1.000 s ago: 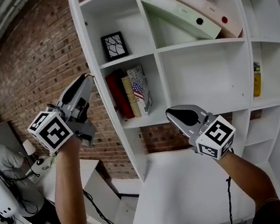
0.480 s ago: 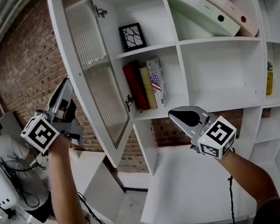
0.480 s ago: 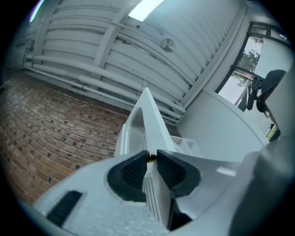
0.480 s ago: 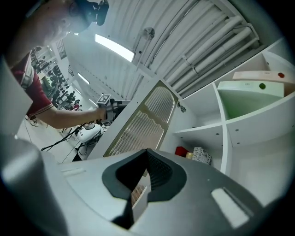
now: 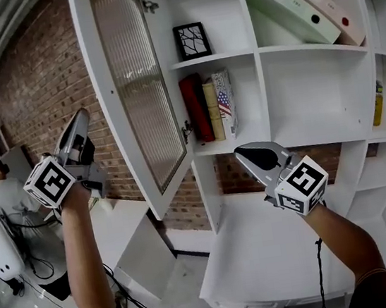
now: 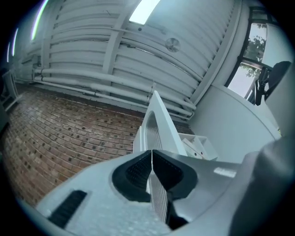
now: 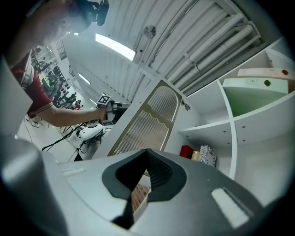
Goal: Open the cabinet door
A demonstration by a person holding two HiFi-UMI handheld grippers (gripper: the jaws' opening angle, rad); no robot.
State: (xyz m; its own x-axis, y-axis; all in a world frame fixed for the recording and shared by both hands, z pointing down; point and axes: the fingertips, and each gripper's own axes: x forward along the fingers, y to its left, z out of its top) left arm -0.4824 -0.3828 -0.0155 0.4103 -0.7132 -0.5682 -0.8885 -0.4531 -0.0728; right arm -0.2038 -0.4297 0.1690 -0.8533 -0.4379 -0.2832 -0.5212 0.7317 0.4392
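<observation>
The left gripper [image 5: 81,120], jaws closing on nothing, is hanging left of the tall white ribbed-glass cabinet door [image 5: 138,93], nearer it than the shut, empty right gripper [image 5: 244,155].

1 cabinet door [image 5: 142,86]; 3 books [image 5: 213,108]; 2 binders [image 5: 289,4]; 1 pic frame [image 5: 192,41]; 1 bottle [image 5: 378,104]

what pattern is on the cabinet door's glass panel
Glass panel: vertical ribbing, best in head view.
</observation>
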